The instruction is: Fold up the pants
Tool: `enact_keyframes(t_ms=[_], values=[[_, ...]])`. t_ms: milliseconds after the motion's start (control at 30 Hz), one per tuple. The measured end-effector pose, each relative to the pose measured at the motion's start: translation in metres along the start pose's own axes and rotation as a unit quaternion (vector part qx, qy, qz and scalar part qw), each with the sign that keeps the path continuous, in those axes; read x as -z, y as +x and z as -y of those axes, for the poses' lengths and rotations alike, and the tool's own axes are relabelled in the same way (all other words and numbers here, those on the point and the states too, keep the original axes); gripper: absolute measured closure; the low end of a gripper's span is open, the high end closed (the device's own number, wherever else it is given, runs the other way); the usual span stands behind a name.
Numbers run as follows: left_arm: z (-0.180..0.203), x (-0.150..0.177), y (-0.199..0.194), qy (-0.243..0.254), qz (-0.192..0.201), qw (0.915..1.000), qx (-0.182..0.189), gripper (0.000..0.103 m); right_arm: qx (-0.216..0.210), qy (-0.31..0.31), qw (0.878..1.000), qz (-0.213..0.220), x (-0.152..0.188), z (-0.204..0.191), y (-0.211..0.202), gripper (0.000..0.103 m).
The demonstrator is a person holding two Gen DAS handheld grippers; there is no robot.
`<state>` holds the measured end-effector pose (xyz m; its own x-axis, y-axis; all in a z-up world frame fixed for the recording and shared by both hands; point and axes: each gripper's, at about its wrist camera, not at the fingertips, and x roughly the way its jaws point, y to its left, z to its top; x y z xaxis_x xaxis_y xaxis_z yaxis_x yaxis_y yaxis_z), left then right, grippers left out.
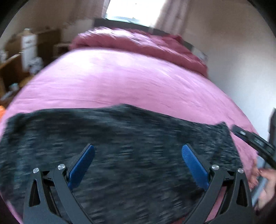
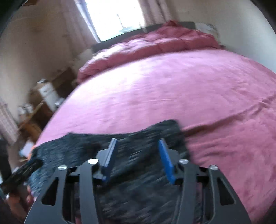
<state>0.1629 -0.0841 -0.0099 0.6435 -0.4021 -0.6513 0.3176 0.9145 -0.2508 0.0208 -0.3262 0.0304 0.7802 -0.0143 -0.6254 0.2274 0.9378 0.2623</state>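
Observation:
Dark grey mottled pants [image 1: 120, 137] lie spread across the near part of a pink bed [image 1: 120, 77]. My left gripper [image 1: 138, 151] is open and empty, its blue pads wide apart above the pants. In the right wrist view the pants [image 2: 138, 172] lie under my right gripper [image 2: 137, 145], which is open and empty above the fabric's far edge. The right gripper's black body [image 1: 255, 143] shows at the right edge of the left view, held by a hand. Both views are motion-blurred.
A crumpled darker pink duvet [image 1: 138, 41] lies at the bed's far end under a bright window [image 2: 113, 15]. Wooden furniture and clutter [image 1: 22, 56] stand left of the bed. A pale wall [image 1: 241, 69] runs along the right.

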Motion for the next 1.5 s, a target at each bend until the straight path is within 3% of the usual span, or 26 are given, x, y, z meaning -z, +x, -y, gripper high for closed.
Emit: enact_keyframes(t_ms=[133, 200, 333, 400, 467, 600, 667, 800, 867, 900, 933, 1000, 1067, 1133, 1167, 1200, 1233, 1267, 1367, 1433, 1500], values=[[0.033, -0.012, 0.055, 0.04, -0.059, 0.9974, -0.006, 0.014, 0.013, 0.0, 1.0, -0.016, -0.011, 0.02, 0.028, 0.068], [0.038, -0.015, 0.072, 0.047, -0.078, 0.9958, -0.014, 0.027, 0.005, 0.009, 1.0, -0.02, -0.01, 0.024, 0.041, 0.068], [0.047, -0.01, 0.082, 0.053, -0.068, 0.9962, -0.013, 0.031, 0.001, 0.028, 0.998, -0.052, -0.006, 0.027, 0.059, 0.068], [0.054, -0.005, 0.079, 0.063, -0.065, 0.9959, -0.002, 0.05, 0.011, 0.028, 0.998, -0.064, -0.005, 0.027, 0.069, 0.068], [0.058, 0.0, 0.073, 0.069, -0.068, 0.995, 0.02, 0.08, 0.02, 0.018, 0.998, -0.062, -0.005, 0.024, 0.071, 0.068], [0.051, -0.001, 0.055, 0.042, -0.057, 0.9966, 0.043, 0.088, 0.022, 0.009, 0.999, -0.049, -0.004, 0.019, 0.066, 0.068], [0.037, -0.003, 0.037, 0.011, -0.045, 0.9965, 0.07, 0.091, 0.006, 0.034, 0.998, -0.044, -0.004, 0.027, 0.062, 0.068], [0.014, 0.004, 0.012, -0.027, -0.033, 0.9952, 0.088, 0.093, -0.033, 0.069, 0.997, -0.033, -0.003, 0.038, 0.052, 0.068], [0.008, 0.014, 0.016, -0.023, -0.042, 0.9959, 0.076, 0.093, -0.02, 0.053, 0.998, -0.036, -0.002, 0.034, 0.056, 0.068], [0.007, 0.017, 0.022, -0.019, -0.05, 0.9967, 0.062, 0.103, -0.008, 0.043, 0.998, -0.045, -0.002, 0.031, 0.063, 0.068], [0.005, 0.02, 0.03, -0.014, -0.059, 0.9975, 0.037, 0.103, 0.002, 0.036, 0.998, -0.051, -0.001, 0.028, 0.068, 0.068], [0.001, 0.026, 0.04, -0.019, -0.067, 0.9973, 0.024, 0.103, 0.012, 0.021, 0.999, -0.047, -0.003, 0.023, 0.069, 0.068], [-0.008, 0.032, 0.034, -0.04, -0.074, 0.9951, 0.052, 0.103, 0.0, 0.026, 0.999, -0.026, -0.005, 0.025, 0.056, 0.068], [-0.015, 0.035, 0.024, -0.056, -0.066, 0.9922, 0.089, 0.093, -0.013, 0.049, 0.999, -0.004, -0.002, 0.033, 0.039, 0.068], [-0.019, 0.039, 0.013, -0.065, -0.055, 0.9911, 0.102, 0.067, -0.025, 0.07, 0.997, 0.005, 0.0, 0.041, 0.028, 0.068], [-0.022, 0.042, 0.004, -0.072, -0.042, 0.9907, 0.108, 0.029, -0.027, 0.082, 0.996, 0.01, 0.003, 0.045, 0.024, 0.068], [-0.028, 0.045, -0.005, -0.078, -0.028, 0.9898, 0.116, 0.016, -0.026, 0.093, 0.995, 0.016, 0.005, 0.051, 0.018, 0.068], [-0.03, 0.049, -0.014, -0.083, -0.01, 0.9875, 0.134, 0.011, -0.023, 0.1, 0.995, 0.019, 0.006, 0.054, 0.016, 0.068], [-0.024, 0.054, -0.017, -0.064, -0.023, 0.9887, 0.134, 0.012, -0.031, 0.112, 0.993, 0.021, 0.004, 0.056, 0.018, 0.068], [-0.012, 0.059, -0.011, -0.026, -0.051, 0.9916, 0.116, 0.024, -0.036, 0.109, 0.993, 0.014, 0.005, 0.054, 0.022, 0.068], [0.0, 0.06, 0.001, 0.005, -0.078, 0.9926, 0.093, 0.063, -0.04, 0.092, 0.995, 0.006, 0.005, 0.049, 0.025, 0.068]])
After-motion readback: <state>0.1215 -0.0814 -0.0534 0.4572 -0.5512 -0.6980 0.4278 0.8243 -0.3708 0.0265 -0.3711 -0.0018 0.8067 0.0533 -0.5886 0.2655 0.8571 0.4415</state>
